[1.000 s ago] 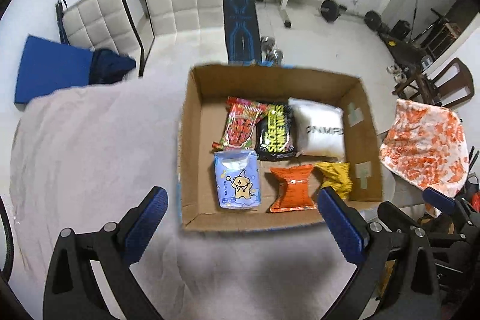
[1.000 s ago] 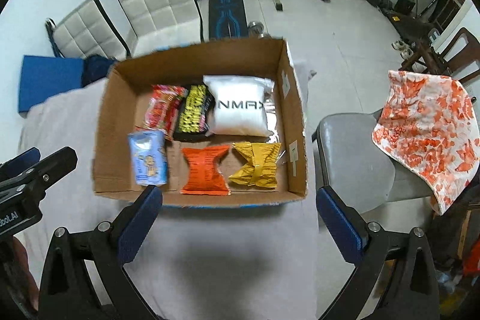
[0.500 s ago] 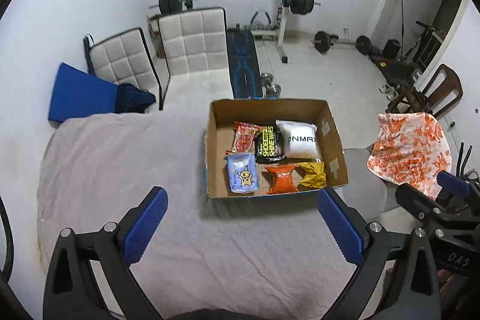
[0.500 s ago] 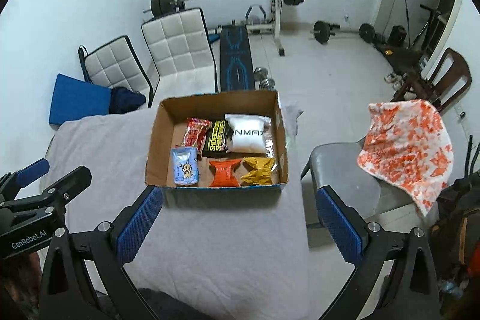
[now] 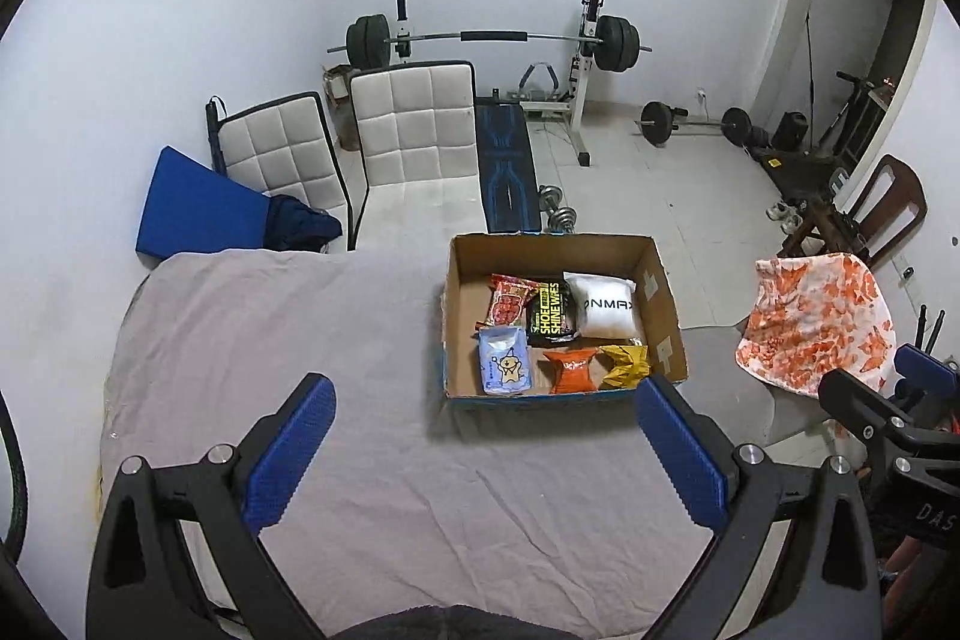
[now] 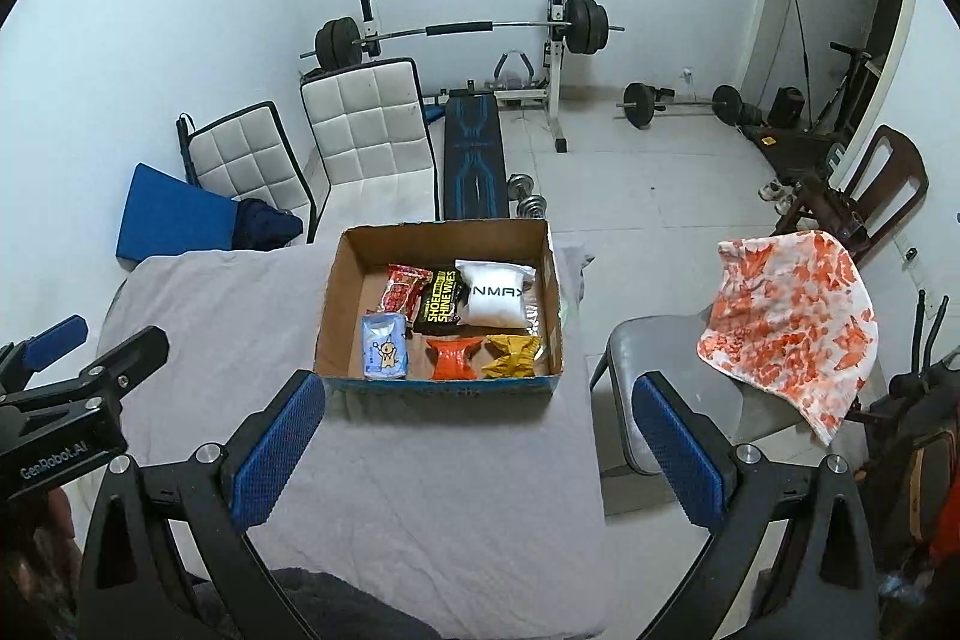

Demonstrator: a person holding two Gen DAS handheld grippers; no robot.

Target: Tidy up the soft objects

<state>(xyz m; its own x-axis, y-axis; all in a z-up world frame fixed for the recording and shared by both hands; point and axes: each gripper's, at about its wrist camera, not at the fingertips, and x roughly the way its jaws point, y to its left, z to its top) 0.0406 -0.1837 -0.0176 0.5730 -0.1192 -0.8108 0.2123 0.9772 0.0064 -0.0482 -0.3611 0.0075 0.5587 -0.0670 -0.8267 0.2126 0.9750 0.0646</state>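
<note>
A cardboard box (image 5: pixel 657 280) (image 6: pixel 336 292) sits on the grey-clothed table. Inside lie several soft packs: a red pack (image 5: pixel 509 300) (image 6: pixel 405 287), a black "Shoe Shine Wipes" pack (image 5: pixel 552 315) (image 6: pixel 441 304), a white pouch (image 5: pixel 606 307) (image 6: pixel 495 295), a light-blue pack (image 5: pixel 505 369) (image 6: pixel 384 353), an orange pack (image 5: pixel 571 370) (image 6: pixel 451 358) and a yellow pack (image 5: pixel 627 364) (image 6: pixel 510 355). My left gripper (image 5: pixel 486 454) is open and empty, well back from the box. My right gripper (image 6: pixel 480 445) is open and empty, also short of the box.
The table's grey cloth (image 5: pixel 252 340) (image 6: pixel 198 316) spreads left of the box. A grey chair (image 6: pixel 660 376) with an orange-patterned cloth (image 5: pixel 816 322) (image 6: pixel 786 322) stands right. Two white padded chairs (image 5: pixel 414 130) (image 6: pixel 366 130), a blue cushion (image 5: pixel 198 214) and a weight bench (image 5: pixel 507 166) stand beyond.
Both grippers have pulled up and back from the box, which now looks much smaller. Both stay open and empty. The packs in the box have not moved.
</note>
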